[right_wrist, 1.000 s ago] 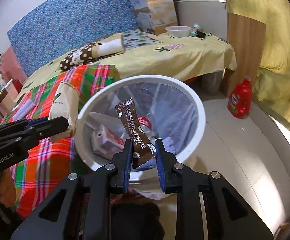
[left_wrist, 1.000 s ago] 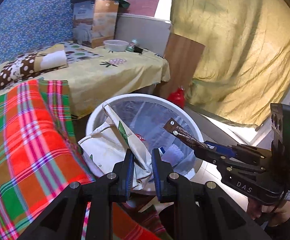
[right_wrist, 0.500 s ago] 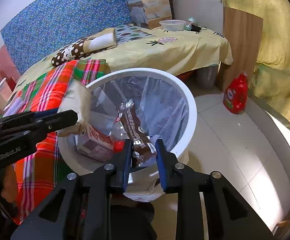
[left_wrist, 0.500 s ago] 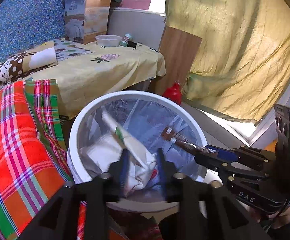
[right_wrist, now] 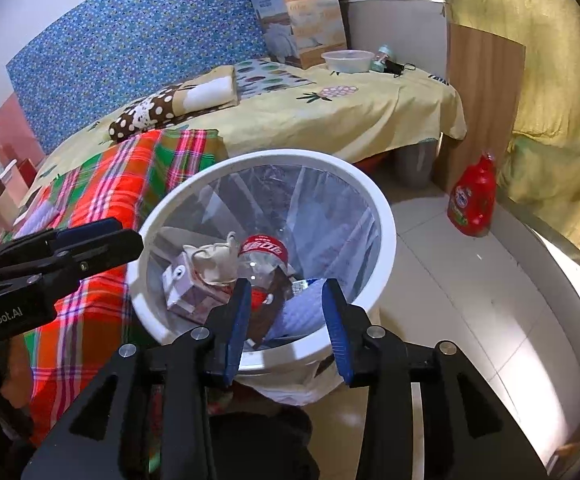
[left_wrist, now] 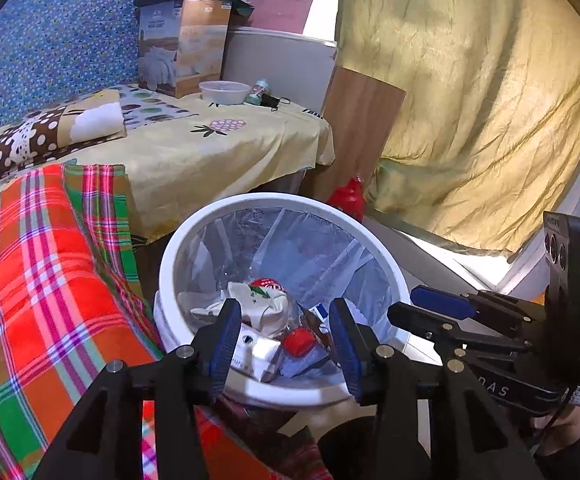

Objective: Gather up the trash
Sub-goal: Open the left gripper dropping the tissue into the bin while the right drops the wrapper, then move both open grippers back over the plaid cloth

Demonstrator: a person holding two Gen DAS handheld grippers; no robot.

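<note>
The trash bin (right_wrist: 386,236) is white, lined with a clear, greyish plastic bag. Inside it, a clear bottle (right_wrist: 263,258) wears a red label with white lettering, beside a cream paper bag (right_wrist: 213,262) and a brown sachet (right_wrist: 267,312). Both grippers are black with blue finger pads (left_wrist: 225,336). The blanket (left_wrist: 37,280) is plaid in red, orange, green and pink. The bedsheet (right_wrist: 354,116) is pale yellow with a purple fruit print; the folded cloth (right_wrist: 149,114) on it is brown with white polka dots. The wall covering (right_wrist: 137,48) is blue with small light dots. The detergent bottle (right_wrist: 472,200) is red, the curtain (left_wrist: 470,100) mustard yellow, the board (right_wrist: 482,100) wood-brown.
</note>
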